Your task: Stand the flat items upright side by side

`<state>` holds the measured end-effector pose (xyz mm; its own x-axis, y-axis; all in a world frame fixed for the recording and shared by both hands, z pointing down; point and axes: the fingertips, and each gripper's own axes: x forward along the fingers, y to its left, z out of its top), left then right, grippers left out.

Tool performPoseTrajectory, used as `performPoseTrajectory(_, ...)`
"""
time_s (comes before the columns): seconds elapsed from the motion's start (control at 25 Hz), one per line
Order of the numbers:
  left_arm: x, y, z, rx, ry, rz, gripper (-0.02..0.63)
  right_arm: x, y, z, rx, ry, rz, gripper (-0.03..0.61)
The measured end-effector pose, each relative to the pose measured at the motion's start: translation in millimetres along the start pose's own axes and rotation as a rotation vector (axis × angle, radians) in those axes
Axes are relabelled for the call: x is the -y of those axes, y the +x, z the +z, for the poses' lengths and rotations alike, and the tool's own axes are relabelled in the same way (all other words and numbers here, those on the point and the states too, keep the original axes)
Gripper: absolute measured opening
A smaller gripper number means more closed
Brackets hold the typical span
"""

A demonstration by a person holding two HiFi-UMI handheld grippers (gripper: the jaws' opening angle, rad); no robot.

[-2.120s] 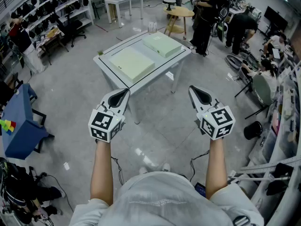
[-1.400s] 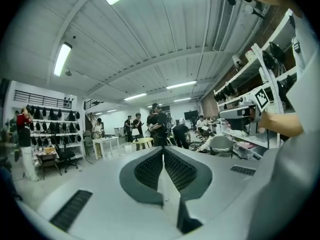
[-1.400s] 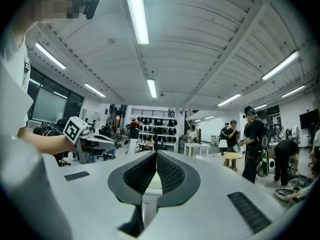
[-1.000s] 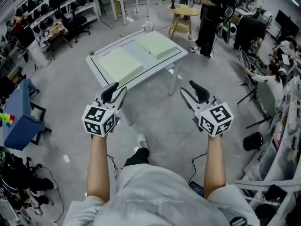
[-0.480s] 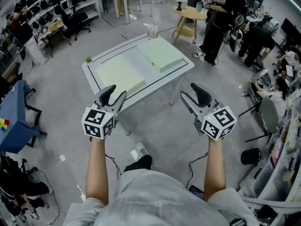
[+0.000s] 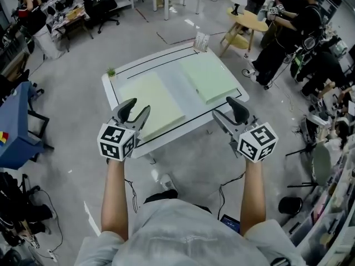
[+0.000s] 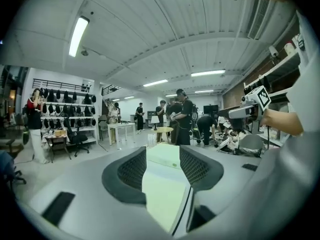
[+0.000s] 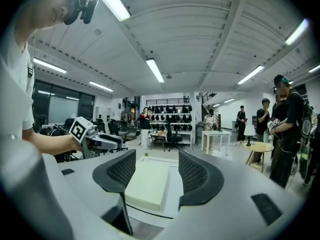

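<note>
Holding two grippers level ahead of the near edge of a white worktop (image 6: 176, 88), a person faces two pale green flat items, both lying flat and neither yet stood upright. One flat item (image 6: 150, 104) rests by the left edge, reaching almost to the near edge. The other flat item (image 6: 209, 77) lies along the right edge, a bare white strip separating the pair. A thin black line runs round the worktop just inside its rim.

The left gripper (image 6: 135, 111) hangs just off the near left corner. Its jaws have just been opening and now stand apart, with only air between its dark ribbed pads (image 7: 134, 170) and the worktop in the distance. The right gripper (image 6: 229, 114) hovers off the near right corner. Its jaws have likewise just been opening and stand apart, gripping nothing. Neither gripper touches the worktop or either item.

One small green sprig (image 6: 111, 72) sits at the far left corner, and one clear holder (image 6: 201, 41) stands at the far right corner. Beyond the worktop, one round wooden side table (image 6: 247, 20) stands on the grey floor, with several people gathered near it.
</note>
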<state>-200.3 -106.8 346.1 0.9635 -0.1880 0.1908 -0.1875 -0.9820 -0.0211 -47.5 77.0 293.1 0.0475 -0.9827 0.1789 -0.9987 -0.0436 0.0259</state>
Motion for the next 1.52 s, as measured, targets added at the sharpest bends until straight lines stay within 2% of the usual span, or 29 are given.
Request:
performPoseTrajectory(0.28, -59.8, 14.8, -32.6, -0.056, -0.092, 0.079, 0.245, 9.2, 79.4, -9.2, -0.049, 0.036, 0.112, 0.302)
performPoseTrajectory(0.48, -85.8, 16.9, -76.2, -0.197, -0.150, 0.140, 0.247, 7.1, 134.2, -25.8, -0.085, 0.112, 0.237, 0.323)
performPoseTrajectory(0.68, -106.8, 19.1, -117.0, -0.273, -0.260, 0.195, 0.289, 7.6, 196.6, -55.3, -0.156, 0.191, 0.381, 0.335)
performPoseTrajectory(0.92, -120.1, 40.1, -157.6, -0.284, -0.410, 0.244, 0.336, 23.0, 271.6, -101.4, -0.234, 0.341, 0.528, 0.365)
performPoseTrajectory(1.12, -112.5, 64.1, -187.1, -0.280, -0.513, 0.238, 0.377, 23.8, 326.7, -152.4, -0.343, 0.441, 0.625, 0.408)
performPoseTrajectory(1.4, -132.3, 87.7, -229.0, -0.277, -0.685, 0.293, 0.393, 28.4, 370.8, -212.1, -0.491, 0.563, 0.657, 0.438)
performPoseTrajectory(1.52, -140.8, 96.4, -243.3, -0.271, -0.740, 0.306, 0.399, 27.8, 378.8, -230.0, -0.543, 0.582, 0.675, 0.445)
